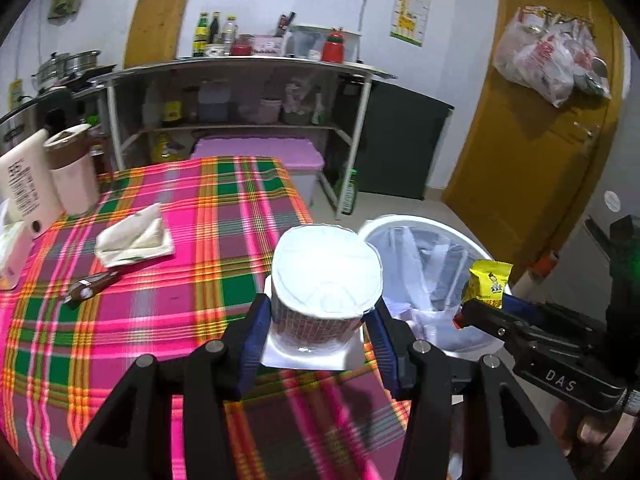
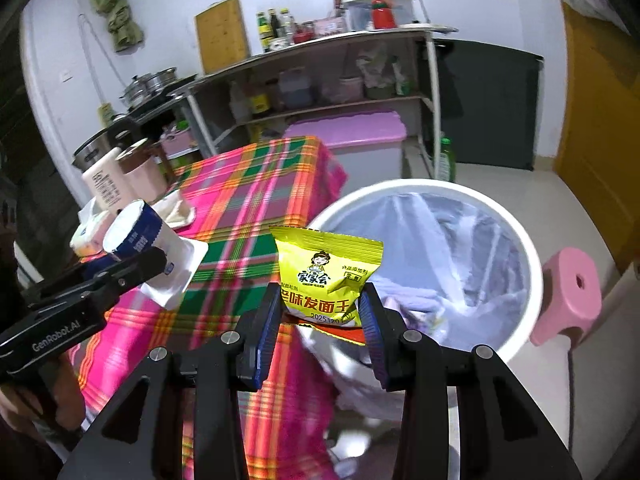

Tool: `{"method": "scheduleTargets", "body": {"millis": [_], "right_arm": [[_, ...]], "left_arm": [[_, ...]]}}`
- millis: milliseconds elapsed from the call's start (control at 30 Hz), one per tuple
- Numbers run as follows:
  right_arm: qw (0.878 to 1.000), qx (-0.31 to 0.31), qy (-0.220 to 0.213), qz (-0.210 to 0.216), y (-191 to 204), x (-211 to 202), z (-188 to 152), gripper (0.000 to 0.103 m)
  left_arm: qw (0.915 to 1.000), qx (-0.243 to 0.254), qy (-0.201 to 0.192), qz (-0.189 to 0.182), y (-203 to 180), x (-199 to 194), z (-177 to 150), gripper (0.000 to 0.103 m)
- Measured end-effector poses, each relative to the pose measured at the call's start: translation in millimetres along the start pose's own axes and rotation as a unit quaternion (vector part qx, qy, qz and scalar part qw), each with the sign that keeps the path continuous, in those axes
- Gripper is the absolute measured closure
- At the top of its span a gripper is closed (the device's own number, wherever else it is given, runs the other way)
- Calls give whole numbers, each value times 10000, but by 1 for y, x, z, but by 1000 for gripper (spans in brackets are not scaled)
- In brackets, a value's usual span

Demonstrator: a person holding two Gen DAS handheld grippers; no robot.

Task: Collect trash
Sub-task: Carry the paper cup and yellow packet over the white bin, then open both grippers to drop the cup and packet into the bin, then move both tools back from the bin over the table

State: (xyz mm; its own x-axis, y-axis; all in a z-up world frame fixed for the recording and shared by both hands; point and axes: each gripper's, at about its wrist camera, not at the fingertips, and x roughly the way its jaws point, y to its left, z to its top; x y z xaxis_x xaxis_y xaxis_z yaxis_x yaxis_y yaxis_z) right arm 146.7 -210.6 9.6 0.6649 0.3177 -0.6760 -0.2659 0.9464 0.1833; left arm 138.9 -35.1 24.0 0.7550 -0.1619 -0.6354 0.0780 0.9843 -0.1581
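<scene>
Left wrist view: your left gripper [image 1: 318, 320] clamped on cup [image 1: 326, 280], upside down, white base up, brick-pattern wall, square white rim below, held over plaid cloth [image 1: 160, 320] at table edge, beside white bin [image 1: 424, 240].

Right wrist view: your right gripper [image 2: 322, 316] clamped on yellow packet [image 2: 326, 276], crinkled, cartoon face, red lettering, held at bin rim [image 2: 532, 264].
</scene>
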Motion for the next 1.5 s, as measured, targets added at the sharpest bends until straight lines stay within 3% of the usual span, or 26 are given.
{"method": "scheduleTargets", "body": {"millis": [667, 1000, 1167, 1500], "right_arm": [[9977, 422, 373, -388, -66, 27, -3, 62], [9961, 472, 598, -449, -80, 43, -4, 62], [9963, 513, 530, -432, -82, 42, -4, 53], [9975, 395, 346, -479, -70, 25, 0, 53]], "left_arm": [[9940, 571, 451, -819, -65, 60, 12, 52], [9914, 645, 613, -965, -73, 82, 16, 51], [9913, 639, 596, -983, -72, 82, 15, 49], [9914, 623, 444, -1066, -70, 68, 17, 49]]}}
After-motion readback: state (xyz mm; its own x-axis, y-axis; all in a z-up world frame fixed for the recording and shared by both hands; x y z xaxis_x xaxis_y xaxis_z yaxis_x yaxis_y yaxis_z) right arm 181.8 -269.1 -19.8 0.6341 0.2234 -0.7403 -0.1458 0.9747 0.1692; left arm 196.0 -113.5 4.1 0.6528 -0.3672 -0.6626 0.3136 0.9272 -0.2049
